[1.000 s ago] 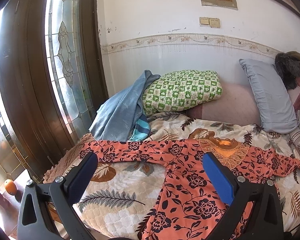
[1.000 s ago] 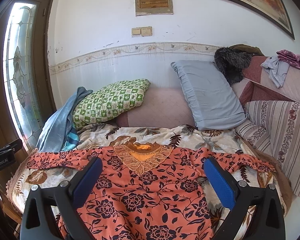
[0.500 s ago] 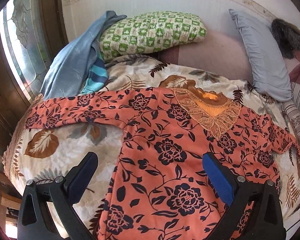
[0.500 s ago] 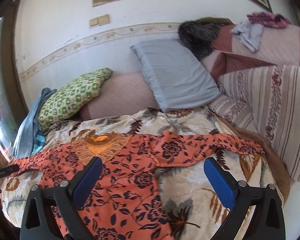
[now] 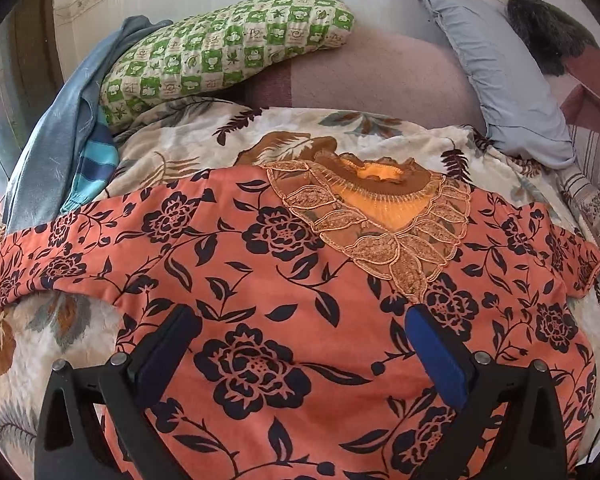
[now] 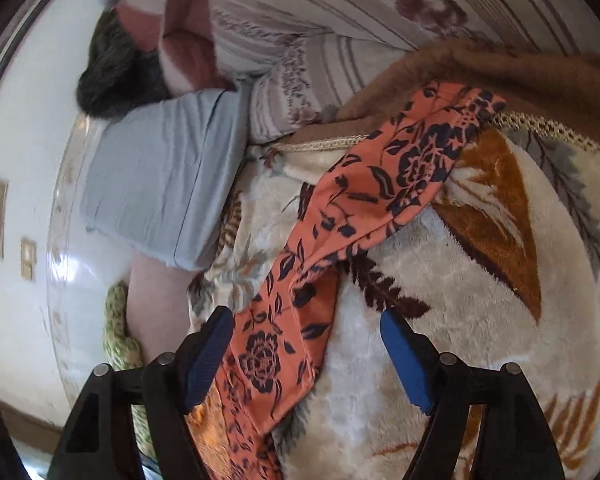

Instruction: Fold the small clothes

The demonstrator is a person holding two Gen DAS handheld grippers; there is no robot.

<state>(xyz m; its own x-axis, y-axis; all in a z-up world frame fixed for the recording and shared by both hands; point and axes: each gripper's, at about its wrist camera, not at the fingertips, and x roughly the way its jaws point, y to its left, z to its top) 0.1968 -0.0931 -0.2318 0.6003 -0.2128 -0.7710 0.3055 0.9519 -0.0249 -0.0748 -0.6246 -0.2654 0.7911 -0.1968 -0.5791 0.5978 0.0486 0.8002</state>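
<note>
Left gripper [image 5: 298,334] wide open, nothing held, hovering over the chest of the blouse [image 5: 284,280], blue pads [image 5: 436,356] clear of the cloth as far as I can tell. Right gripper [image 6: 306,340] rolled sideways, open but jaws have just been closing in; the blouse sleeve [image 6: 380,184] runs between the fingers, nearer the left pad [image 6: 208,356], no pinch visible, nothing gripped yet. Bed [image 5: 180,148] has a cream leaf-print blanket [image 6: 440,360] on it; blouse lies flat and face up on that, sleeves spread to both sides, gold lace collar [image 5: 380,224] toward the wall. Right sleeve cuff reaches the blanket's corded edge [image 6: 320,146], by a brown fuzzy throw [image 6: 480,68]. Behind the blouse: grey pillow [image 5: 500,76] on the right, green checked pillow [image 5: 228,48] on the left, blue cloth [image 5: 60,132] draped beside it. Dark furry item [image 5: 548,28] at far right, can't tell what it is.
</note>
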